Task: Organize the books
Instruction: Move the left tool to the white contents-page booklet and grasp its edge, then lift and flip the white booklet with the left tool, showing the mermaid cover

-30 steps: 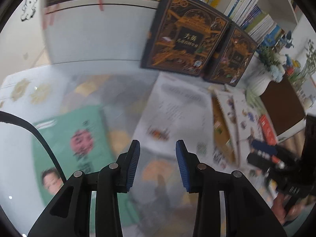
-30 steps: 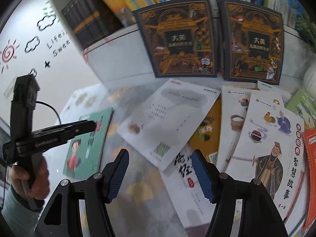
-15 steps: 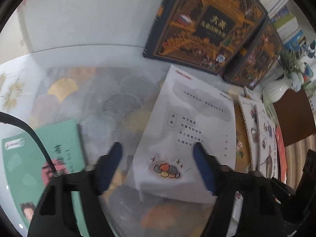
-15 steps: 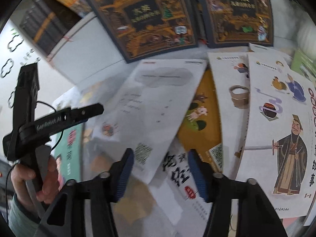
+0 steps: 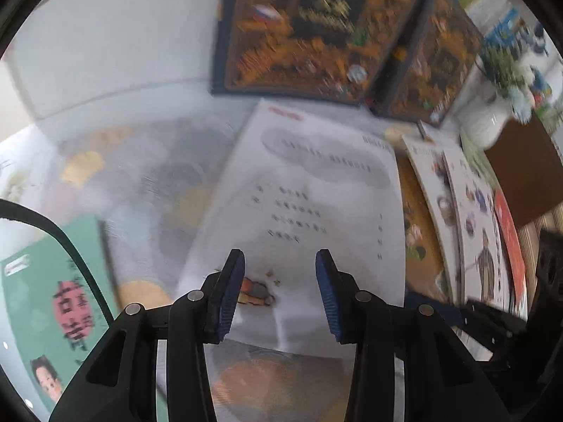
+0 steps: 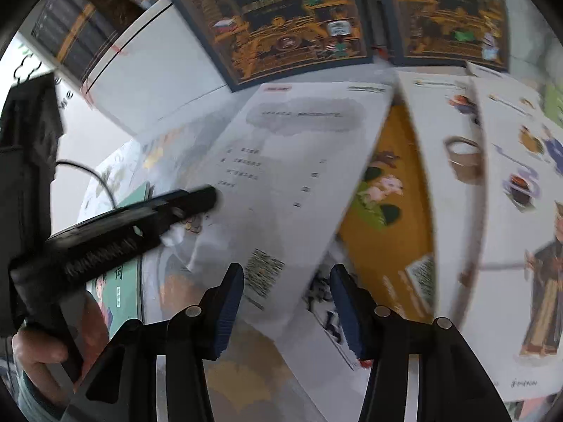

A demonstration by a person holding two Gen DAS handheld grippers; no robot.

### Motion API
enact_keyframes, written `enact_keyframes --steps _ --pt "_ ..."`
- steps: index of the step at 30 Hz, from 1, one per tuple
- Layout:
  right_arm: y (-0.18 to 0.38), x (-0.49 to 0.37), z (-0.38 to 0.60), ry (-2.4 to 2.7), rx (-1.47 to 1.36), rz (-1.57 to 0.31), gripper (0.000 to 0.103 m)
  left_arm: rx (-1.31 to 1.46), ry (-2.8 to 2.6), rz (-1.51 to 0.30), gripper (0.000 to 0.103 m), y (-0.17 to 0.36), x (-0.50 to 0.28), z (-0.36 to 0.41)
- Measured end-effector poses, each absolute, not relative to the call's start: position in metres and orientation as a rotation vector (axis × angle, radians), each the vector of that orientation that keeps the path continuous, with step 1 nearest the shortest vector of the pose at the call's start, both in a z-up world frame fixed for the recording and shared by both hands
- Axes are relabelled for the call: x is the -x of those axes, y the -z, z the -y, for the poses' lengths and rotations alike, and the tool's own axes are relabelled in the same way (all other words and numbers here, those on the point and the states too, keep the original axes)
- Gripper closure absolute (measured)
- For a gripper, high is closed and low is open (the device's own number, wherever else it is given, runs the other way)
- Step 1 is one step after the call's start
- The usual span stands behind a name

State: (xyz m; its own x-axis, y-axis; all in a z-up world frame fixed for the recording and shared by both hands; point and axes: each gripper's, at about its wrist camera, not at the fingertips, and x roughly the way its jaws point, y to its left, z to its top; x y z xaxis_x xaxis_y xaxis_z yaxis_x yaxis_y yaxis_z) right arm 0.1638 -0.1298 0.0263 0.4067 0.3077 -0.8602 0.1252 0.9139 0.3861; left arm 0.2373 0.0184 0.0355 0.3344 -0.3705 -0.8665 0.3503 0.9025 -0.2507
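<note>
While both tongs, left (image 5: 280,290) and right (image 6: 286,302), gape unclenched, a shelf (image 6: 75,40) holds dark books.

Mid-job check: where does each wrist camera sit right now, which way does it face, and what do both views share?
Left wrist: on the left claw, angled down at the white book and green book; its two fingers show, open.
Right wrist: on the right claw, angled down at the same white book; its open fingers, the left claw and the hand show.
Shared: white book, green book, two dark ornate books.
</note>
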Motion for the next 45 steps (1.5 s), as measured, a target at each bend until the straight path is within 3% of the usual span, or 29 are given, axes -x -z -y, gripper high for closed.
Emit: enact_keyframes --steps 3,7,18,25,27,30,39,45 --pt "-0.024 -0.165 0.139 -0.137 -0.479 -1.167 0.053 0.027 0.410 -1.144 0.054 -0.038 -0.252 -0.028" --pt "-0.024 -0.174 0.132 -0.145 -0.440 -1.173 0.053 0.009 0.388 -1.257 0.053 -0.015 -0.273 -0.024" --pt "-0.029 -0.167 0.121 -0.212 -0.368 -1.184 0.052 -0.183 0.507 -1.171 0.053 -0.027 -0.233 0.018" --pt "-0.025 -0.168 0.129 -0.199 -0.397 -1.201 0.053 -0.015 0.400 -1.191 0.051 -0.035 -0.280 -0.031" --pt "-0.024 -0.169 0.131 -0.199 -0.405 -1.196 0.052 0.004 0.395 -1.222 0.042 -0.026 -0.292 -0.037" --pt "-0.024 -0.174 0.128 -0.206 -0.410 -1.187 0.052 0.015 0.429 -1.267 0.041 -0.014 -0.295 -0.036" --pt "-0.026 -0.179 0.127 -0.196 -0.374 -1.186 0.049 -0.023 0.517 -1.240 0.040 -0.023 -0.257 -0.029" --pt "-0.046 -0.134 0.118 -0.256 -0.289 -1.207 0.049 -0.035 0.512 -1.252 0.040 -0.026 -0.179 -0.041"
